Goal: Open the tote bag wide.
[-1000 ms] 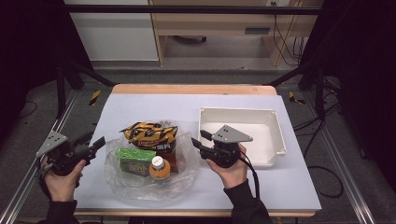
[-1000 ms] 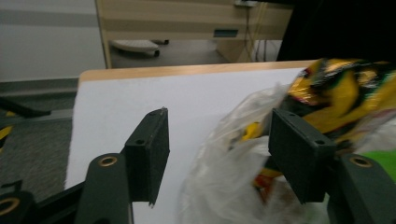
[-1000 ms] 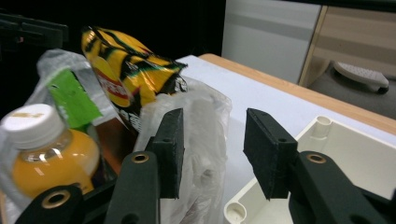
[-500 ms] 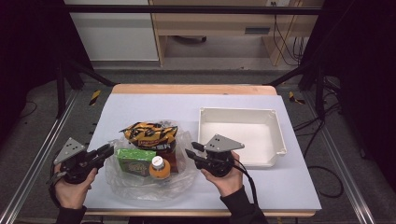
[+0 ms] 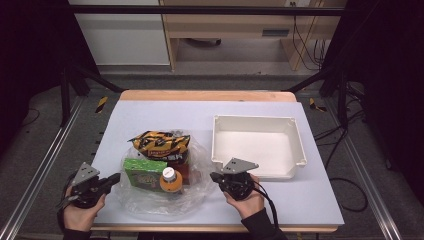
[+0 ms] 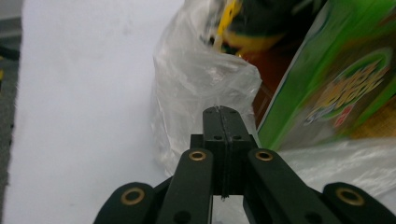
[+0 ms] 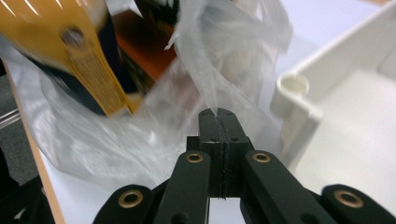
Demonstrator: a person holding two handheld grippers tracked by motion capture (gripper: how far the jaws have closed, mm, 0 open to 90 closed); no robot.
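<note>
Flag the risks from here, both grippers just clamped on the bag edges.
1. Thin film: the left gripper and right gripper each pinch only a small fold of the plastic bag; it could slip or tear if lifted.
2. The bag lies open; the orange-capped bottle and green box could slide out.
3. The white tray sits close to the right gripper; a collision is possible.

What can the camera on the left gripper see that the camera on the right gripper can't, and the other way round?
The left gripper view shows the green box close up, leaning inside the clear plastic bag. The right gripper view shows instead a corner of the white tray and a yellow-labelled package. Both share the crinkled bag film, the pale table surface, and a pair of black jaws closed together, the left gripper and right gripper each pinching a fold of the bag.
</note>
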